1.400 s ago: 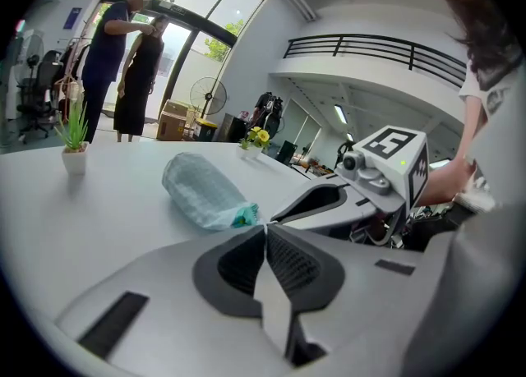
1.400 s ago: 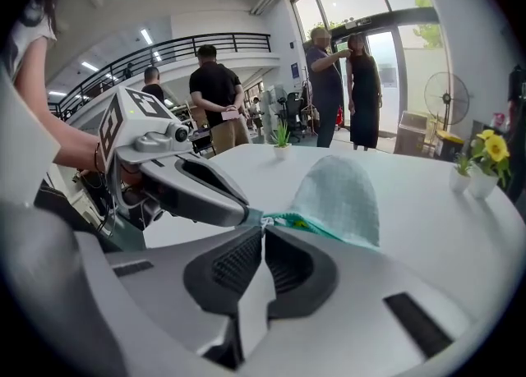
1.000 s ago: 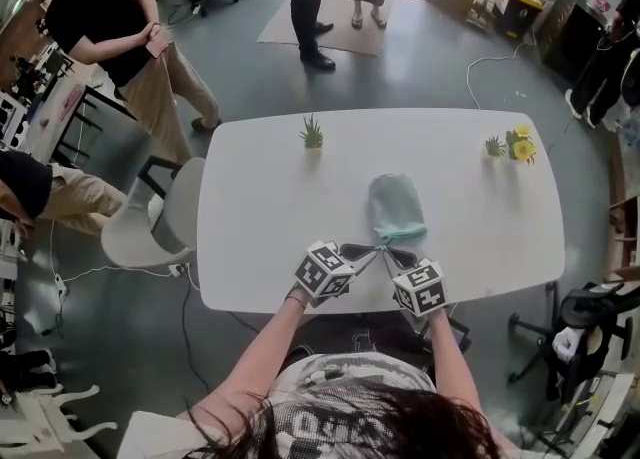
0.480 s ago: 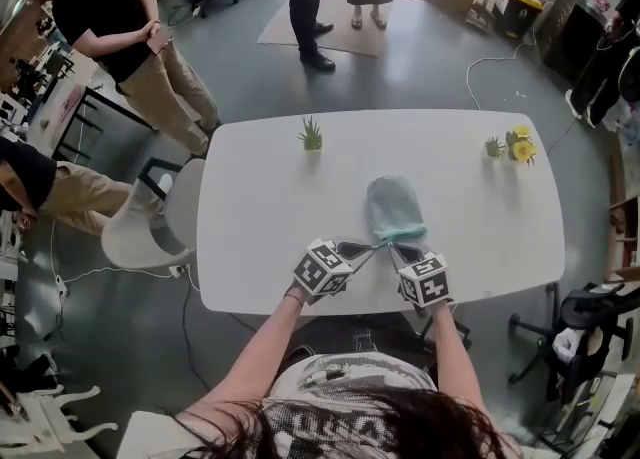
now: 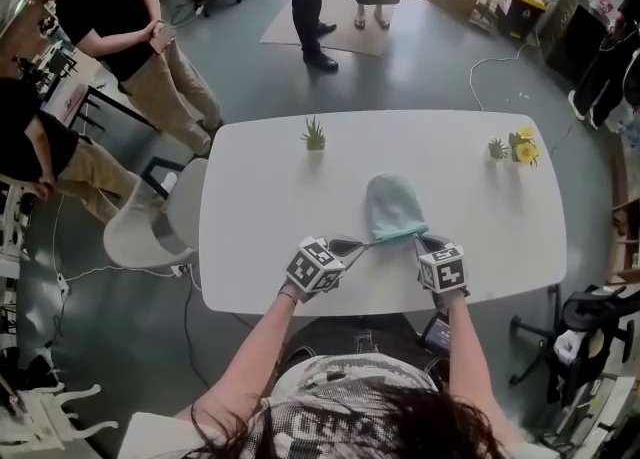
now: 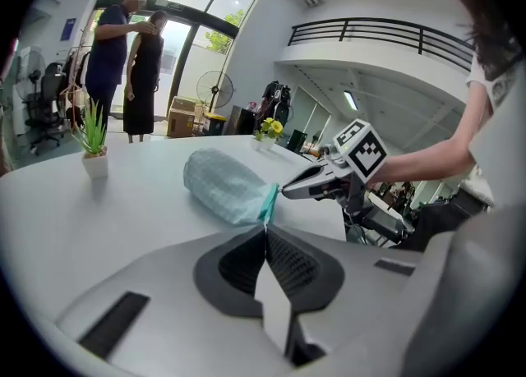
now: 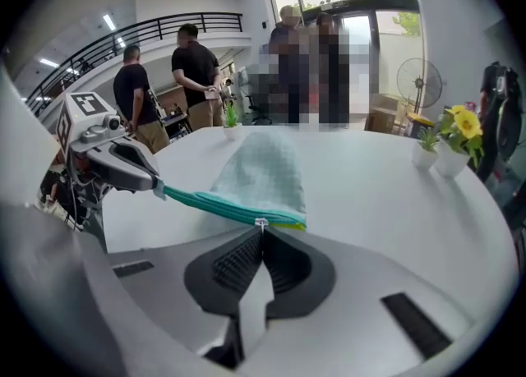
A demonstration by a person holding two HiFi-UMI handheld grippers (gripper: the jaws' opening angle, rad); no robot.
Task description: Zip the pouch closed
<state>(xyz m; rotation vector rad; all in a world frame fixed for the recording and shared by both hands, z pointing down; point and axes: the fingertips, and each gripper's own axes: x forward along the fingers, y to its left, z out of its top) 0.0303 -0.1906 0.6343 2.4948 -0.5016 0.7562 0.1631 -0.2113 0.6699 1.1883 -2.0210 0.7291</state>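
A light teal pouch point(image 5: 392, 205) lies on the white table point(image 5: 260, 197), its teal zipper edge point(image 5: 395, 238) toward me and pulled taut. My left gripper point(image 5: 368, 243) is shut on the left end of the zipper edge point(image 6: 267, 201). My right gripper point(image 5: 420, 239) is shut on the small metal zipper pull point(image 7: 261, 222), near the right end of the zipper band point(image 7: 218, 205). In the right gripper view the left gripper point(image 7: 156, 185) pinches the band's far end. The left gripper view shows the right gripper point(image 6: 286, 193) just right of the pouch point(image 6: 222, 186).
A small green plant point(image 5: 314, 133) stands at the table's far edge, and a yellow flower pot point(image 5: 521, 146) with a smaller plant point(image 5: 496, 148) at the far right. A white chair point(image 5: 150, 227) is at the table's left end. People stand beyond the table.
My right gripper has slid to the right along the zipper edge, toward the pouch's right corner. The left gripper has shifted a little left, and the zipper edge is stretched straighter.
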